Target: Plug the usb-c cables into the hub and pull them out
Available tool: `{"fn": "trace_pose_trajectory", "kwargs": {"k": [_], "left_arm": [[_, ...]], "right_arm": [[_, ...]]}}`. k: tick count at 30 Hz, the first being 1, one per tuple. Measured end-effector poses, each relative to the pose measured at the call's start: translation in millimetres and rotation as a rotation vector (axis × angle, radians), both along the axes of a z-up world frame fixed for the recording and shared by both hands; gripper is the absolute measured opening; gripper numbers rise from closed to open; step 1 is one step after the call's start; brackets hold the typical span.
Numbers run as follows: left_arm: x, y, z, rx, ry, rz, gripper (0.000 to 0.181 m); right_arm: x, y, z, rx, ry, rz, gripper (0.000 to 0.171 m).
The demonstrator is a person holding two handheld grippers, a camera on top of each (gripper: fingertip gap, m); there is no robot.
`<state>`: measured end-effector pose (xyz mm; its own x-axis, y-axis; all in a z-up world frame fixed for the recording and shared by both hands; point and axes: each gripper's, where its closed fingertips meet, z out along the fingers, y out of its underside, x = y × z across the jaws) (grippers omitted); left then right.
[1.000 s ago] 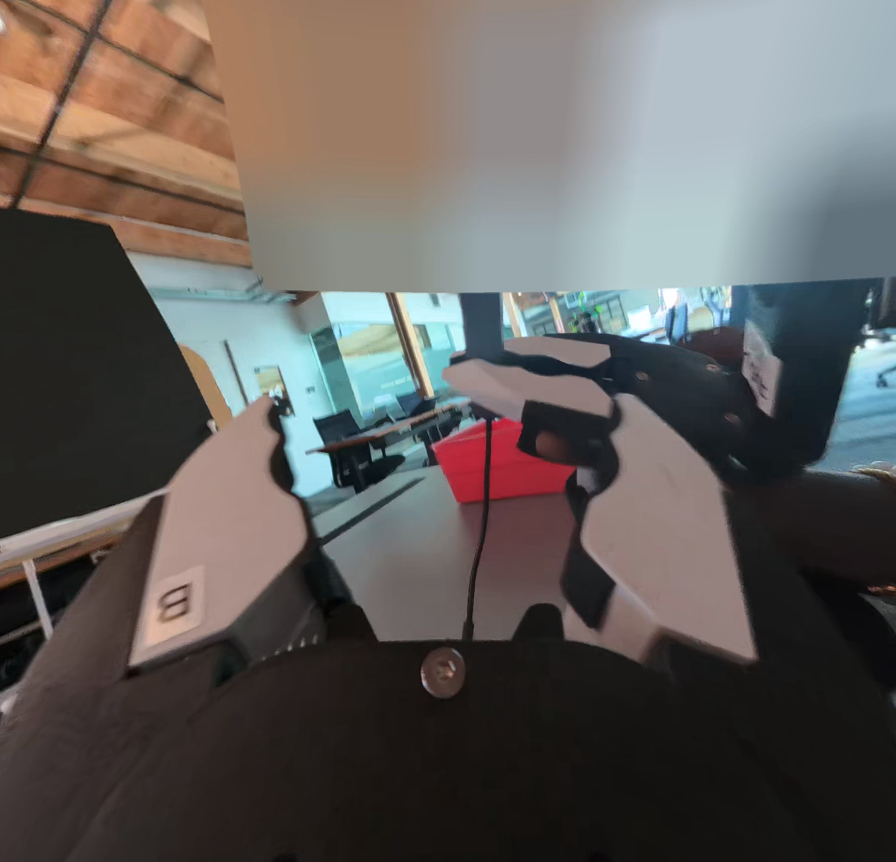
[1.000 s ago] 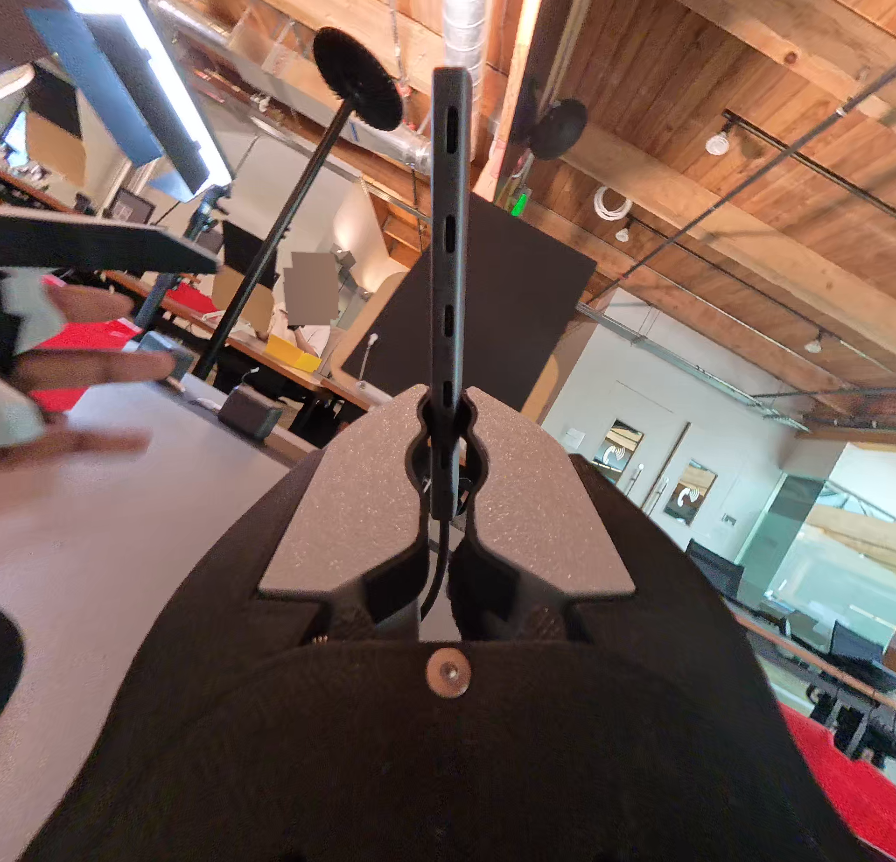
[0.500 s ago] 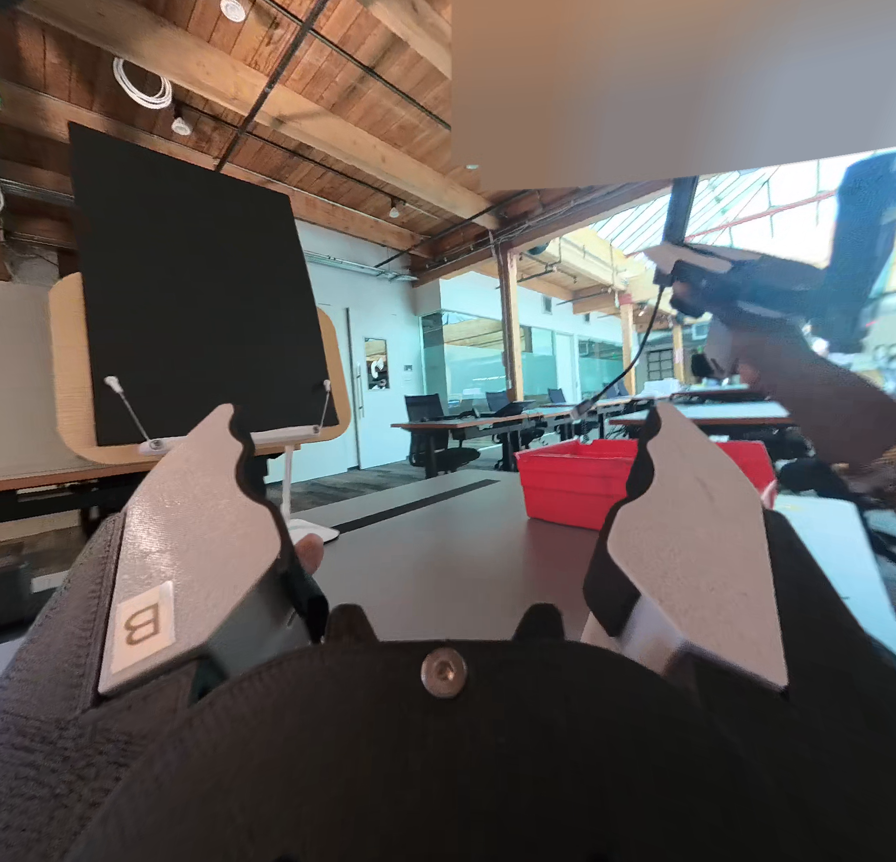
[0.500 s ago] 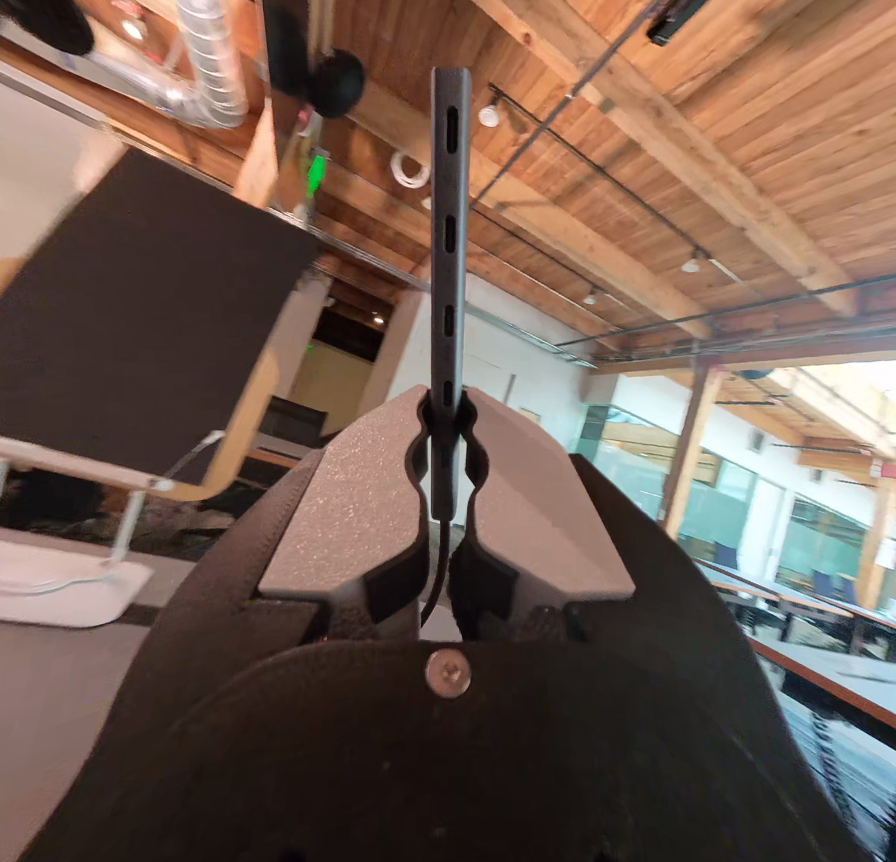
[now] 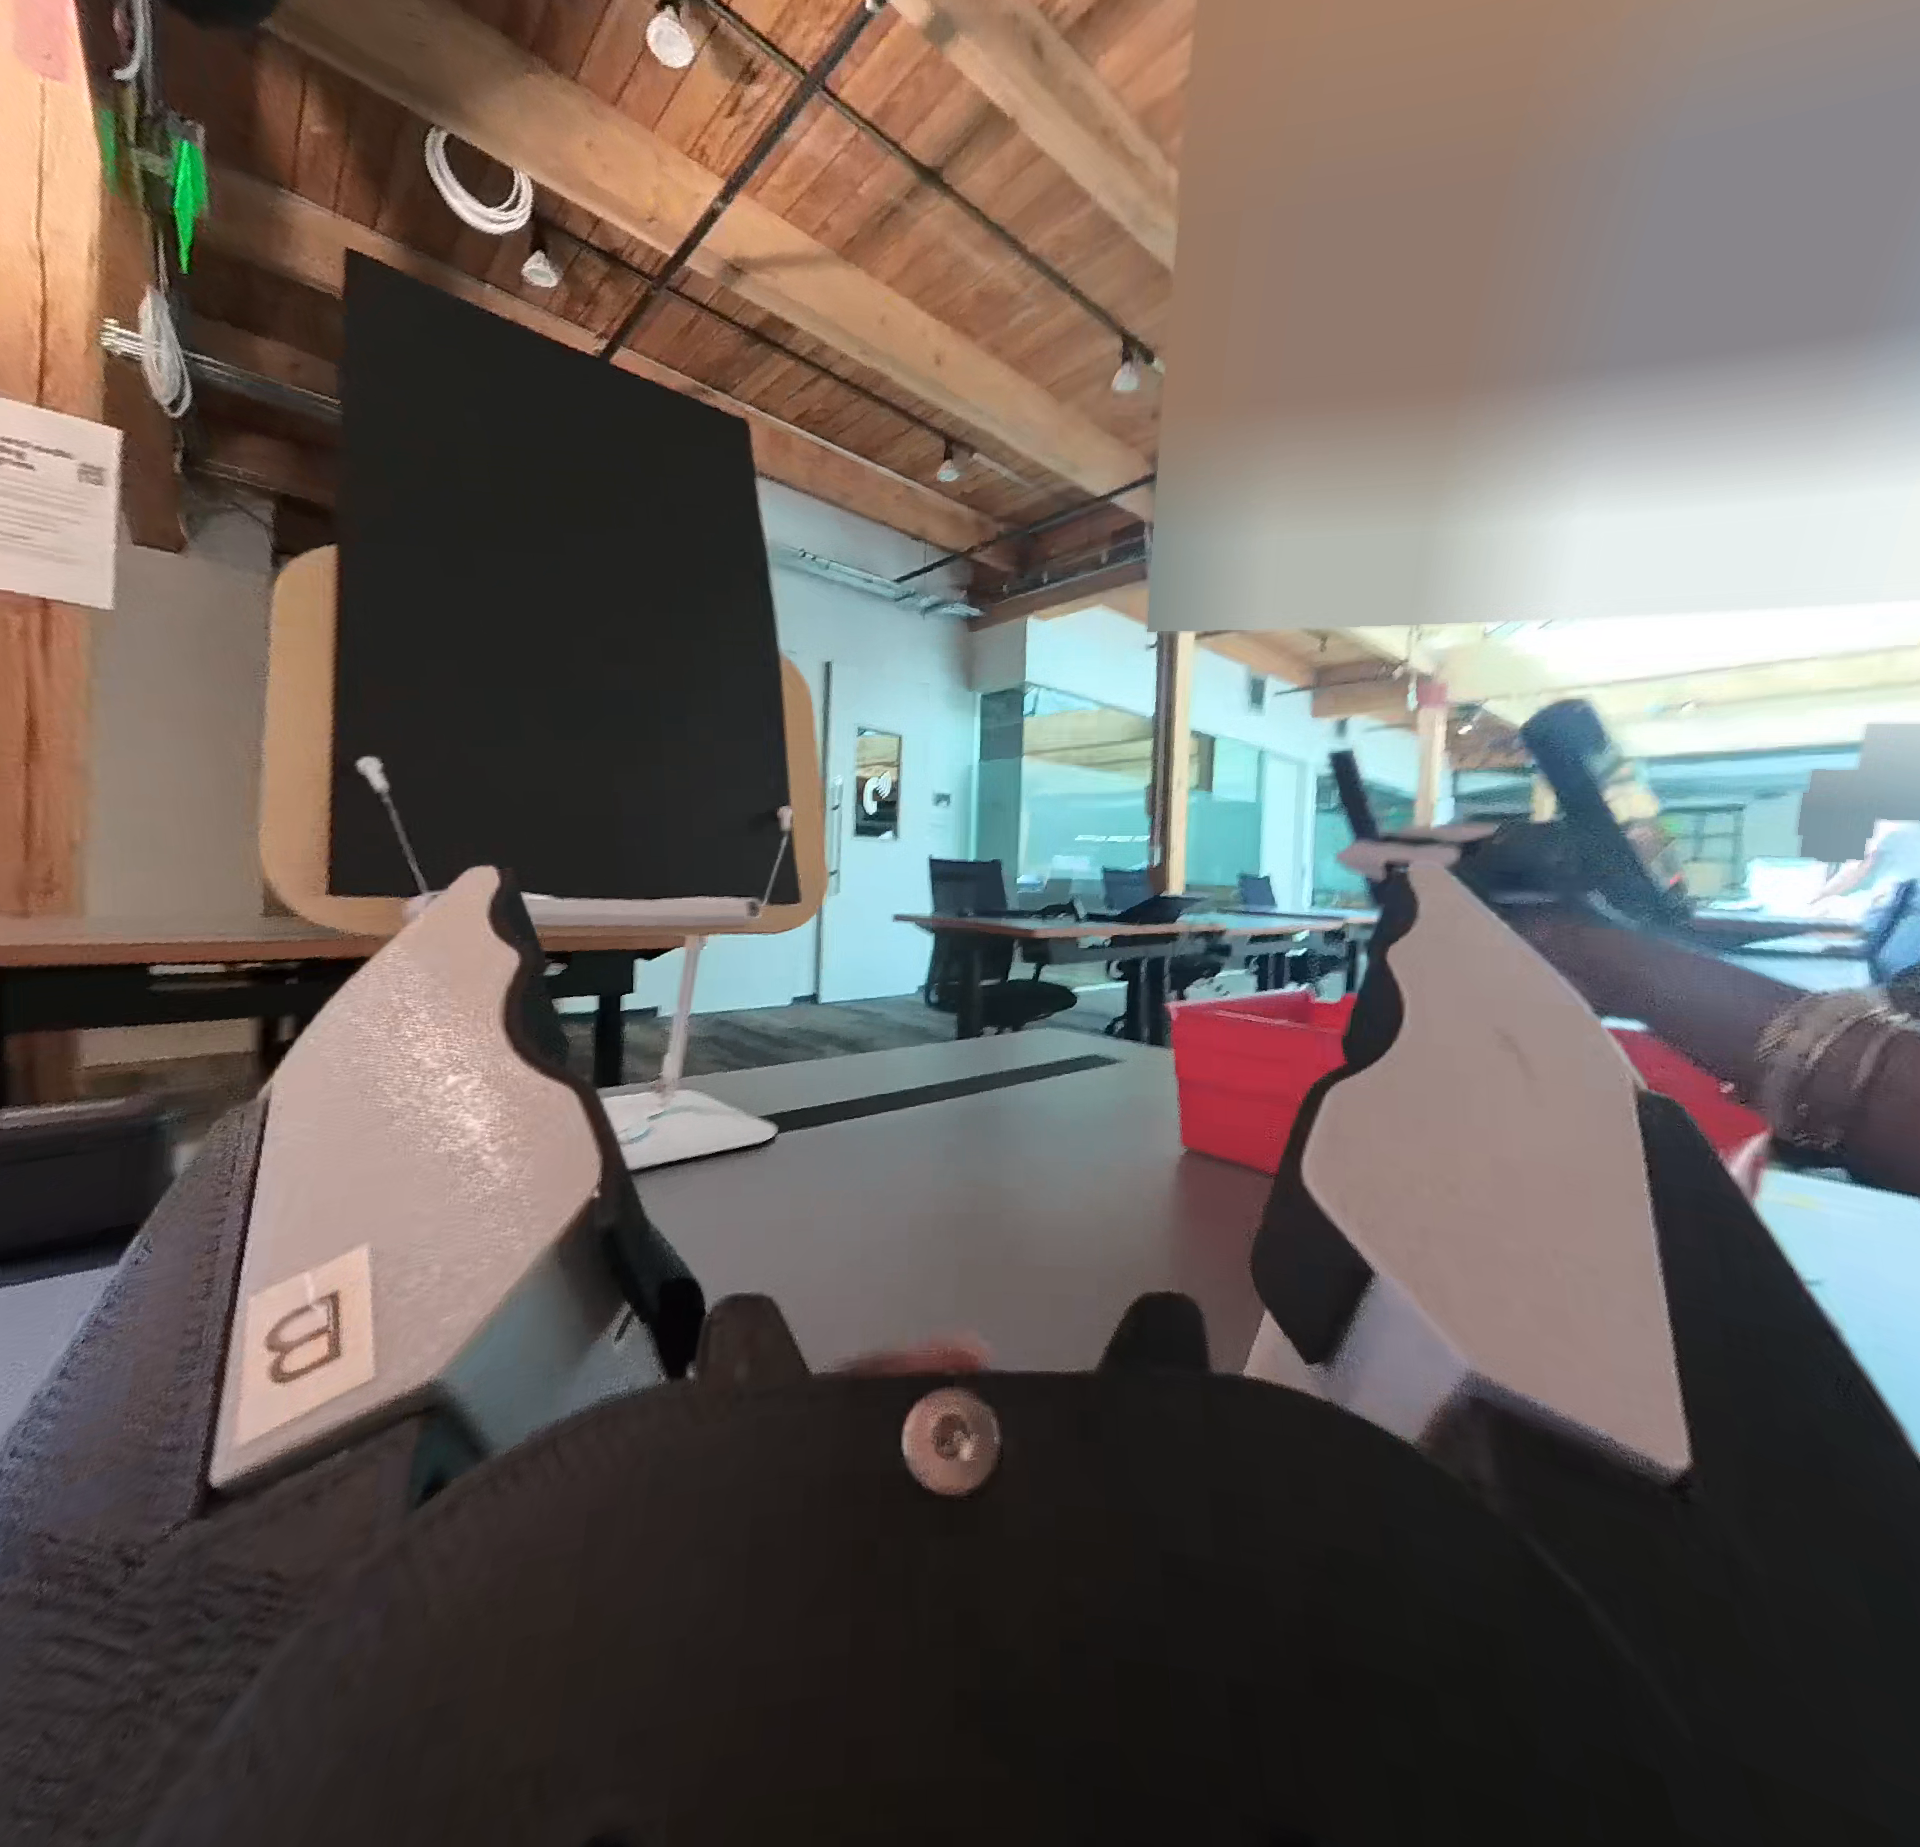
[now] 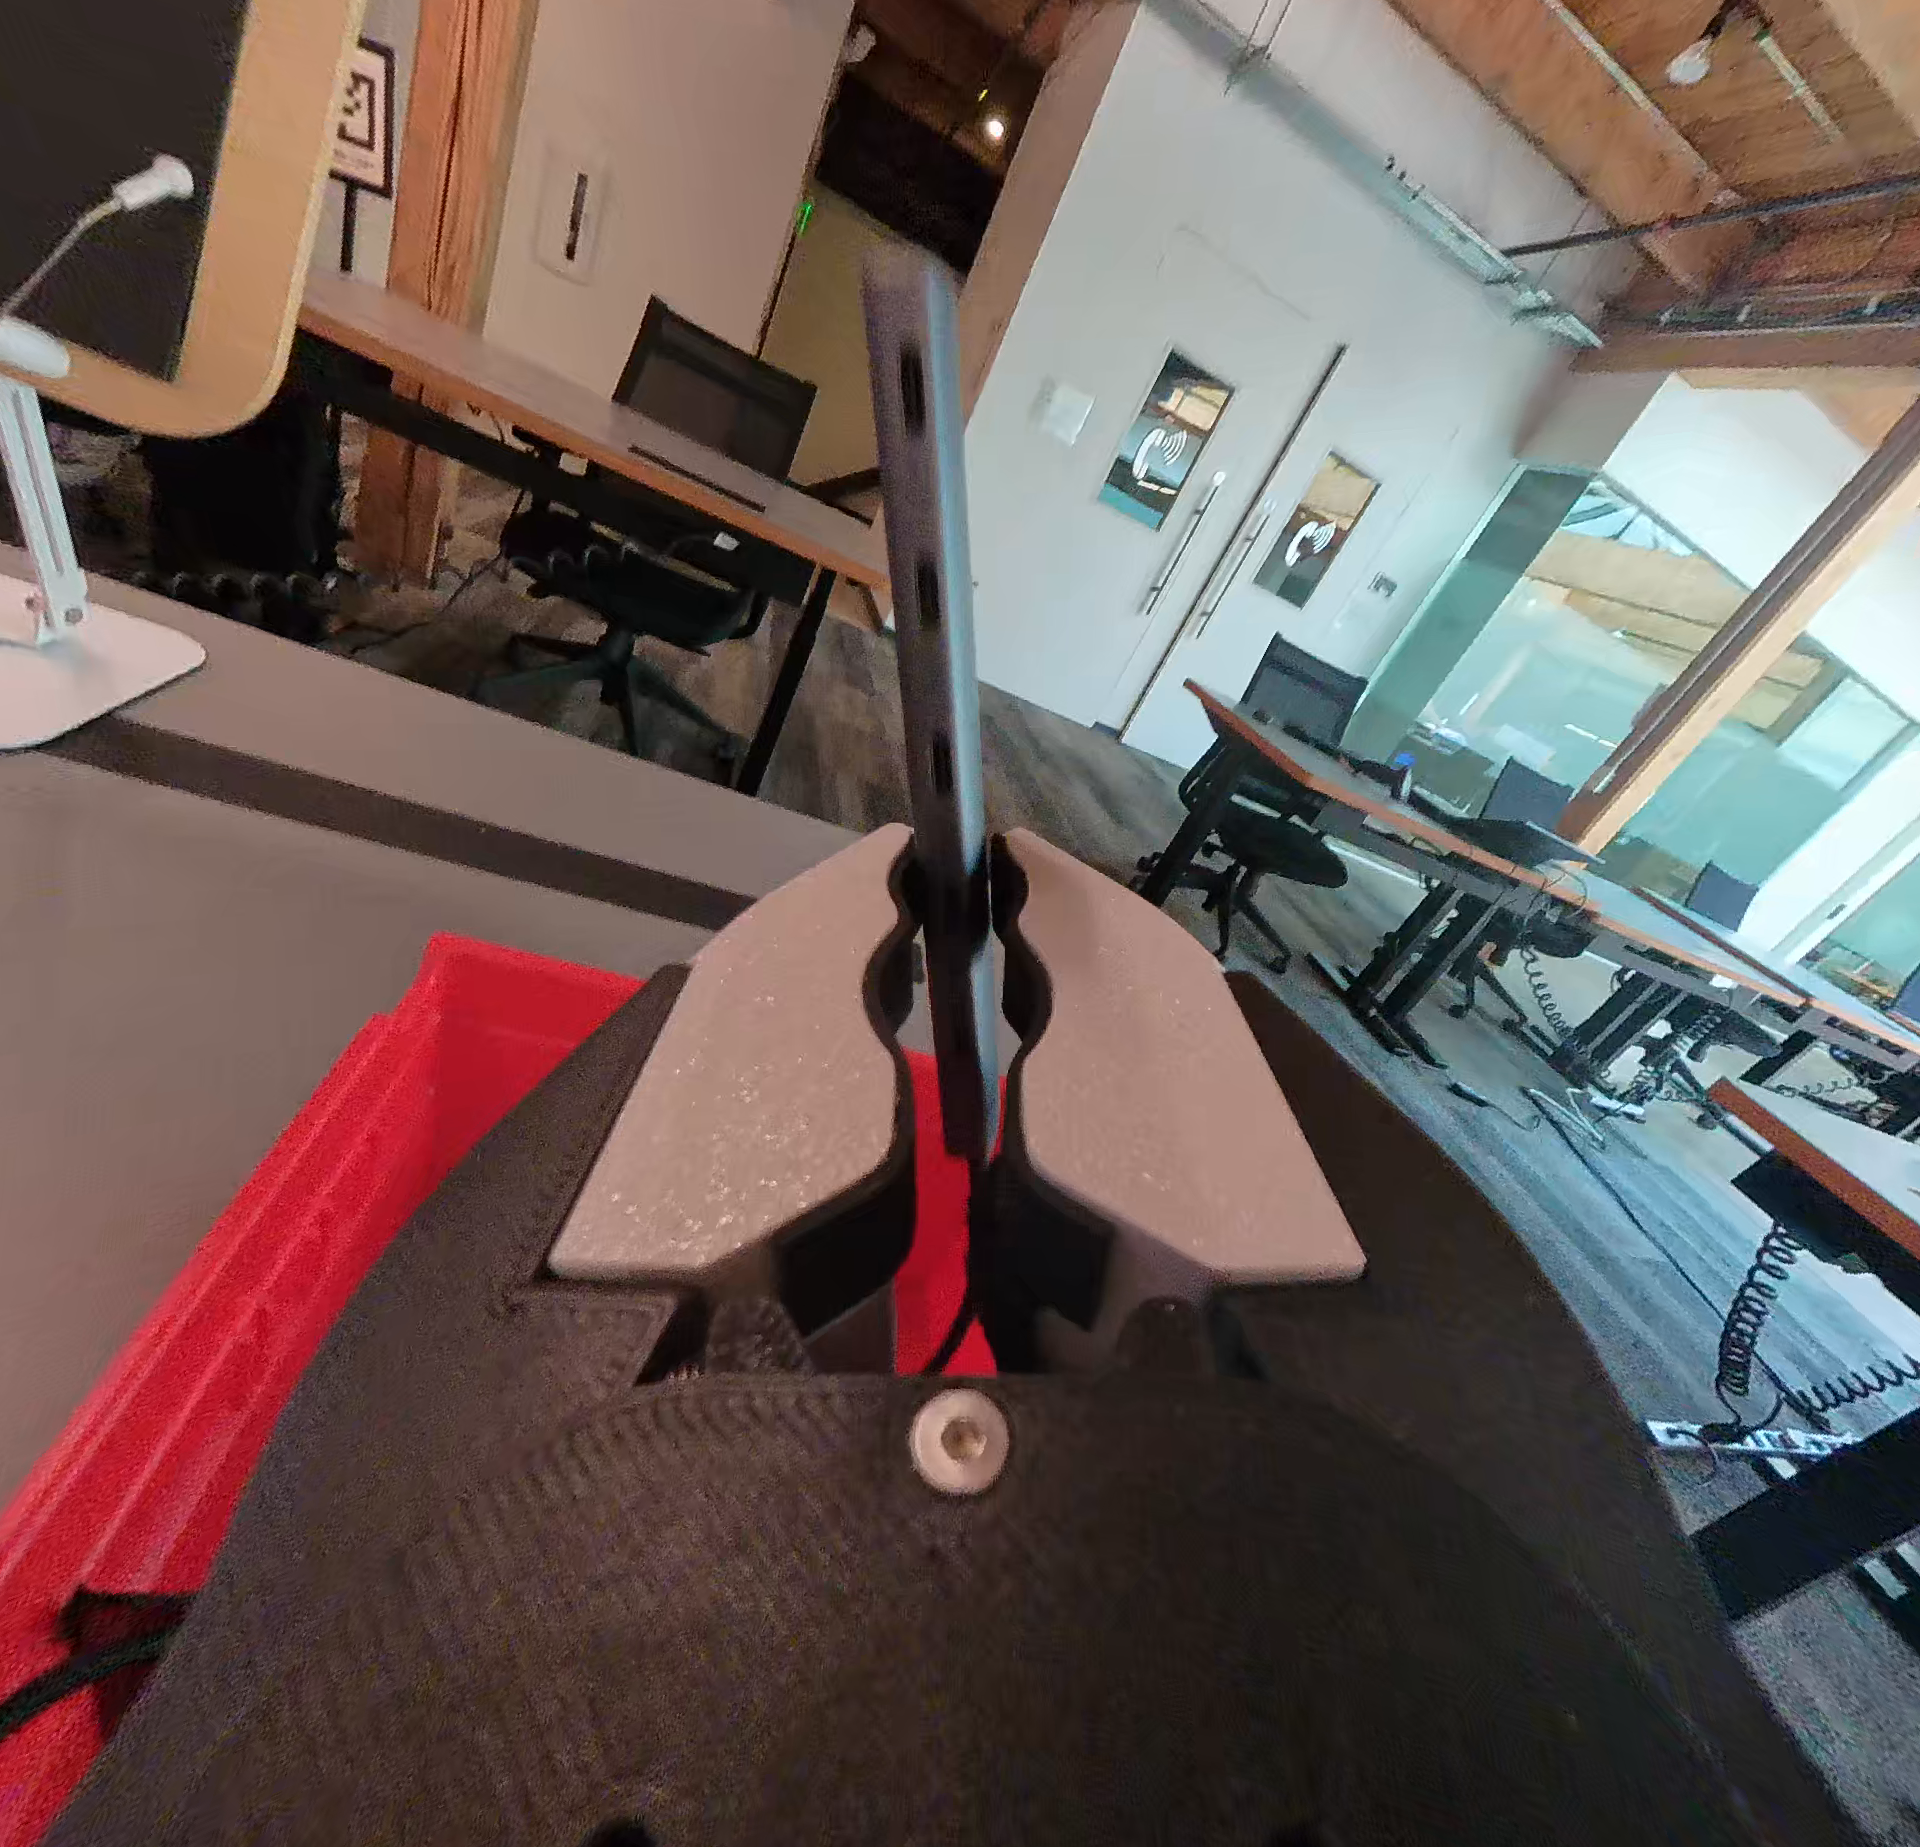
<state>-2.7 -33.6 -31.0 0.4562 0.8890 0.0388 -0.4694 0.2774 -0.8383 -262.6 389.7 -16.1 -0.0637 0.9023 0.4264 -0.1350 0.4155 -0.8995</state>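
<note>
A grey table [image 5: 935, 1153] is seen with a red bin [image 6: 343, 1122] beneath the right gripper [image 6: 953, 867], by which the slim hub [image 6: 930, 592] is clamped upright, ports facing left. The left gripper [image 5: 940, 893] is held wide and empty; no cable plug is visible.

Left claw [image 5: 951, 976] spread, right claw [image 6: 954, 862] clamped

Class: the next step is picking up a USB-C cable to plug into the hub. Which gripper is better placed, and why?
Left. The left gripper is open and empty; the right gripper is shut on the hub, so it should probably just hold it steady.
</note>
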Motion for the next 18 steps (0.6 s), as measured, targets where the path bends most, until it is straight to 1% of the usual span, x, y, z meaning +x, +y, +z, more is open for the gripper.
{"fn": "trace_pose_trajectory", "kwargs": {"k": [3, 6, 10, 12, 13, 14, 15, 16, 18], "left_arm": [[3.2, 1.4, -0.8, -0.045, 0.028, -0.046, 0.145], [5.2, 10.9, -6.4, -0.105, 0.017, -0.094, 0.145], [5.7, 9.3, -10.9, -0.122, 0.022, -0.082, 0.145], [9.1, 2.5, -6.4, -0.042, 0.034, -0.113, 0.145], [11.8, -1.2, -2.8, 0.006, 0.045, -0.143, 0.145], [13.8, -5.9, 0.5, 0.052, 0.056, -0.168, 0.145], [14.3, -11.7, 3.1, 0.093, 0.059, -0.178, 0.145], [14.1, -17.0, 4.6, 0.121, 0.060, -0.180, 0.145], [12.3, -20.9, 3.1, 0.115, 0.058, -0.177, 0.145]], "right_arm": [[-1.7, 3.2, -14.4, 0.018, -0.019, 0.011, 0.011], [-2.0, -5.3, -38.1, 0.206, -0.089, 0.094, 0.010], [1.0, -16.4, -98.5, 0.525, -0.392, 0.214, 0.010], [1.2, -18.0, -117.2, 0.596, -0.503, 0.234, 0.011], [0.1, -17.2, -123.5, 0.591, -0.558, 0.229, 0.014], [-0.8, -16.9, -128.5, 0.568, -0.613, 0.228, 0.026], [-1.3, -18.4, -131.1, 0.527, -0.651, 0.240, 0.042], [-1.8, -21.6, -129.2, 0.478, -0.659, 0.257, 0.052], [-4.0, -29.0, -113.0, 0.371, -0.585, 0.272, 0.072]]}}
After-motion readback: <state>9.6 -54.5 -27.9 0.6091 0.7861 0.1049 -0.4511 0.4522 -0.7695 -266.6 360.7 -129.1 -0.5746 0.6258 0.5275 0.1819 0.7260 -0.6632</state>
